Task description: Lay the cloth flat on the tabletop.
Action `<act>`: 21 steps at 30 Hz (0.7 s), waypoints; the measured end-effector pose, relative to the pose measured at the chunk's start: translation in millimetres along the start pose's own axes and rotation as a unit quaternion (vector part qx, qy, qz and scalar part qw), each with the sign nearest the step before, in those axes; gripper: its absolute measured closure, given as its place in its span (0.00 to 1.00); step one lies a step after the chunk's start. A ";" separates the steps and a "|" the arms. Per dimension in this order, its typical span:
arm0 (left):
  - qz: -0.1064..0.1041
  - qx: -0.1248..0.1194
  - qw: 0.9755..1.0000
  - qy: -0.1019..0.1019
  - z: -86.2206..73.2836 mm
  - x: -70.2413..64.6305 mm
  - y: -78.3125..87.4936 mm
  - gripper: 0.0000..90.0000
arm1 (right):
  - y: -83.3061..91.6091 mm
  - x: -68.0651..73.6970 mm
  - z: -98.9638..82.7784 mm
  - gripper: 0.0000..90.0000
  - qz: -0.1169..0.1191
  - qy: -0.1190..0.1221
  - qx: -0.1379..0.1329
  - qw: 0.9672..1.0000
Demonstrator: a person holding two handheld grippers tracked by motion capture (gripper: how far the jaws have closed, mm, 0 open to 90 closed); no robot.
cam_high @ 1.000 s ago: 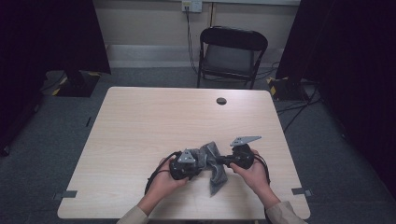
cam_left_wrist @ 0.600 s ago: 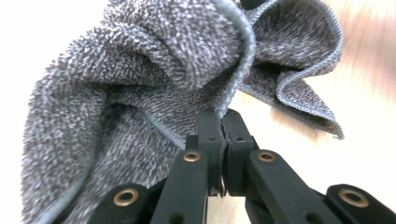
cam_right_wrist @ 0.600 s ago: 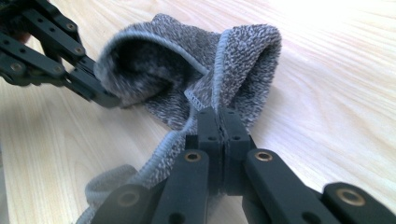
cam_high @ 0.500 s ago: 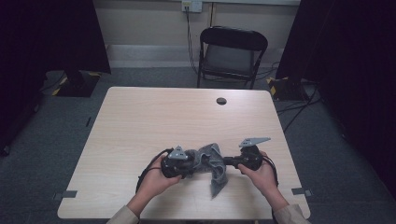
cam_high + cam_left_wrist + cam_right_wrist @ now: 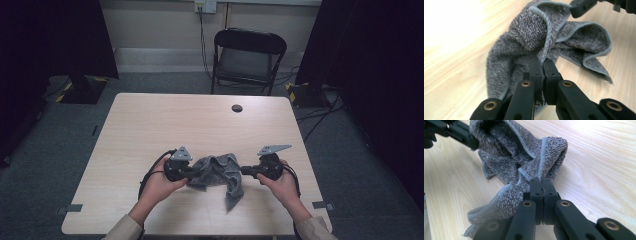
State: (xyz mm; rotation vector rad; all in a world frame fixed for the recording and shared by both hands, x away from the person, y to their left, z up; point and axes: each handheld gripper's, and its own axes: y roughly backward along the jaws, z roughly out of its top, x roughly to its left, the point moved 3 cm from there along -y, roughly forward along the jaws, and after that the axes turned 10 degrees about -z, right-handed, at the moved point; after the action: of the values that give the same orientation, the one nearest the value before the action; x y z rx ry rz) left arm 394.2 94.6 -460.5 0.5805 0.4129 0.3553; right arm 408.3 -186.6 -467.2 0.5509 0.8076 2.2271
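A grey terry towel (image 5: 220, 172) hangs bunched between my two grippers above the near part of the wooden table (image 5: 200, 120), one end drooping toward the front edge. My left gripper (image 5: 196, 171) is shut on the towel's left side; in the left gripper view its jaws (image 5: 542, 65) pinch a hemmed fold of the towel (image 5: 529, 37). My right gripper (image 5: 244, 170) is shut on the right side; in the right gripper view its jaws (image 5: 540, 182) clamp the towel (image 5: 524, 162) at a hem. Each gripper view shows the other gripper's tip at the far end of the cloth.
A small dark round grommet (image 5: 237, 108) sits in the table's far edge area. A black folding chair (image 5: 247, 57) stands beyond the table. Dark curtains hang at both sides. Cables trail from both grippers by the person's hands.
The left gripper has moved left and up, drawing the towel out wider between the two grippers. The right gripper has stayed nearly in place.
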 end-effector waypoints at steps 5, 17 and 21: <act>0.011 0.003 1.000 0.002 6.2 8.3 7.2 0.97 | 2.8 -2.8 2.8 0.99 -0.003 -0.001 -0.001 1.000; 0.021 -0.005 1.000 0.010 19.3 22.3 16.1 0.96 | 10.2 -11.8 9.5 0.99 -0.009 -0.007 -0.007 1.000; 0.025 -0.008 1.000 0.011 26.4 27.6 19.8 0.97 | 11.8 -16.1 12.3 0.99 -0.012 -0.010 -0.006 1.000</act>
State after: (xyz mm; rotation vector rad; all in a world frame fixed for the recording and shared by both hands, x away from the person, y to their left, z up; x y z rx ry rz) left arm 426.2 110.1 -436.3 0.5731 0.4171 0.4138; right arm 420.7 -200.3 -452.8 0.5534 0.7864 2.1992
